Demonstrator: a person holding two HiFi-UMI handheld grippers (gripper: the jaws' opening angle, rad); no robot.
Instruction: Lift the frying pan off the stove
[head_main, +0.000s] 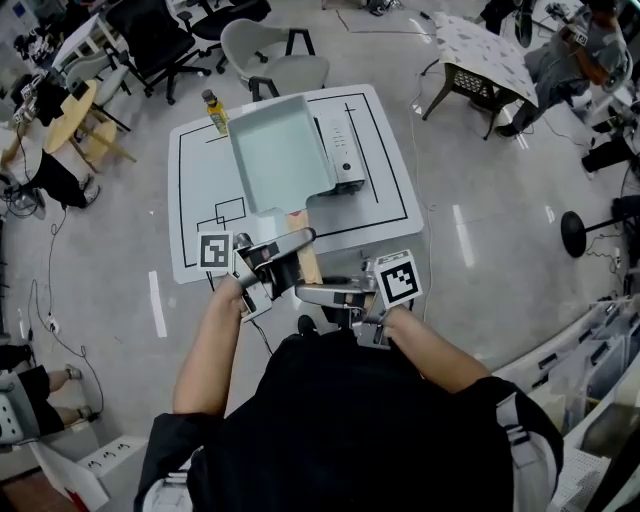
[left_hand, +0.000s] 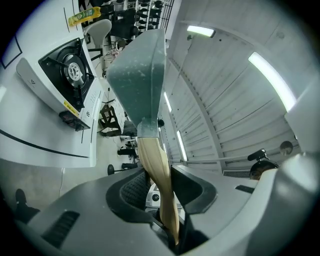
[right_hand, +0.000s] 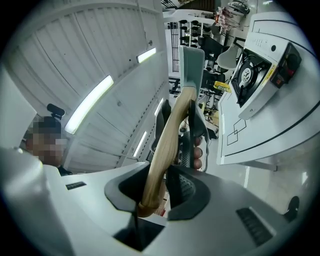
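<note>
The pale green square frying pan (head_main: 272, 150) hangs over the white table (head_main: 392, 195), left of the portable stove (head_main: 342, 152). Its wooden handle (head_main: 303, 240) runs back toward me. My left gripper (head_main: 278, 256) is shut on that handle; in the left gripper view both pads press the handle (left_hand: 156, 172) below the pan (left_hand: 135, 75), and the stove (left_hand: 65, 75) shows a bare burner. My right gripper (head_main: 332, 294) is at the handle's end. In the right gripper view the handle (right_hand: 165, 145) leans on one jaw, with a gap to the other pad.
A yellow-labelled bottle (head_main: 213, 110) stands at the table's far left corner. Office chairs (head_main: 275, 55) and a small wooden table (head_main: 70, 115) crowd the floor beyond. Another table (head_main: 480, 55) stands at the far right, and a person (head_main: 575, 55) sits there.
</note>
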